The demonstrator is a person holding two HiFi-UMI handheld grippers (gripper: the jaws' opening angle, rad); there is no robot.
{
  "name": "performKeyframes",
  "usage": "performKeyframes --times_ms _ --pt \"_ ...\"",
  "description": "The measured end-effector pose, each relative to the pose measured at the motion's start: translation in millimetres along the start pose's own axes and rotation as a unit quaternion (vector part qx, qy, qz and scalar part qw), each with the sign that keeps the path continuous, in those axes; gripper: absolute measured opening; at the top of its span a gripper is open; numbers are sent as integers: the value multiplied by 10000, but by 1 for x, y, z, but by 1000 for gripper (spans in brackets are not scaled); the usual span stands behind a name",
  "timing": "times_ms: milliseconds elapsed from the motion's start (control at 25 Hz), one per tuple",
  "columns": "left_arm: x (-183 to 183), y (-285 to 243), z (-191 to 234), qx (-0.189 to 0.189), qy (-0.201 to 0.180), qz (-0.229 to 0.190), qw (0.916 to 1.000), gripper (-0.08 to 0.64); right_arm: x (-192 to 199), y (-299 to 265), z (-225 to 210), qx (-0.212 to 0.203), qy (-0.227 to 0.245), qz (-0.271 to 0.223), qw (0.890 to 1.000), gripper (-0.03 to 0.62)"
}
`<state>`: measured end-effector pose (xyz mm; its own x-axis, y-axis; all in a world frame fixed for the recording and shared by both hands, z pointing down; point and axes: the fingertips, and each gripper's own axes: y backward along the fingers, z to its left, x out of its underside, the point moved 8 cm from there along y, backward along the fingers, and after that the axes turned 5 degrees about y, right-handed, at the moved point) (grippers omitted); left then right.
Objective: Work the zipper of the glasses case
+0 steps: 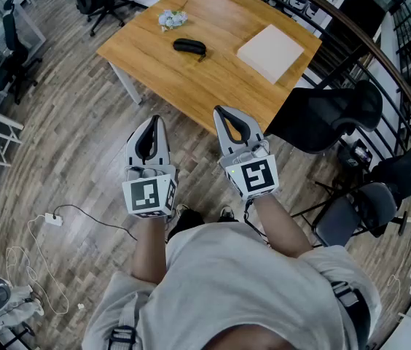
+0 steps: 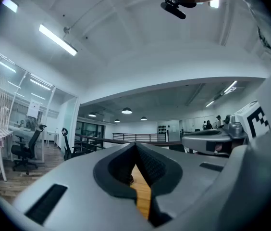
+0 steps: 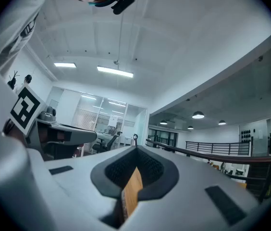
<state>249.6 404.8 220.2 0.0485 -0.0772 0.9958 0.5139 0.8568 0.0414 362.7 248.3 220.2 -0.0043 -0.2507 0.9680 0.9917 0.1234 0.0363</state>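
Nearest the camera, the person's torso (image 1: 242, 290), with both forearms extended forward and a gripper in each hand.

At left, the left gripper (image 1: 154, 120) is held level and points toward the tabletop (image 1: 213, 86). Its jaws are clenched tip to tip with nothing between them. At right, the right gripper (image 1: 218, 111) is likewise level and roughly parallel to the left one, its tips near the tabletop's near edge. Its jaws are also clenched and grasp nothing. Each gripper view shows the pads meeting at the tips, with only a sliver of wooden tabletop visible through the hollow behind them.

The glasses case (image 1: 189, 47), dark and oblong, lies on the tabletop ahead of the jaws. It is roughly in line with the gap between the two grippers and well apart from both. Beyond the case, farther ahead of the left jaws, lies a crumpled packet (image 1: 172, 19). Ahead and to the right of the right jaws lies a flat white box (image 1: 269, 52).

Progress is judged as not begun: neither gripper touches the case, and its zipper is too small to read as open or closed. What is left, on this reading, is the approach, steadying the case with one gripper, finding the zipper pull with the other and running it along.
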Motion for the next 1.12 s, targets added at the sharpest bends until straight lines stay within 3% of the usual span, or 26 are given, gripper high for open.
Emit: performKeyframes --times_ms 280,640,840,1120 --pt "11 1 33 192 52 53 9998 21 8 -24 16 202 -187 -32 9996 26" --pt "58 -3 82 552 390 417 9968 21 41 -55 47 247 -149 217 9993 28" --pt "67 -51 126 570 424 498 9962 21 63 -111 35 217 -201 332 9990 26" --pt "71 -160 179 810 95 813 9933 21 99 -194 -5 107 -345 604 9975 26"
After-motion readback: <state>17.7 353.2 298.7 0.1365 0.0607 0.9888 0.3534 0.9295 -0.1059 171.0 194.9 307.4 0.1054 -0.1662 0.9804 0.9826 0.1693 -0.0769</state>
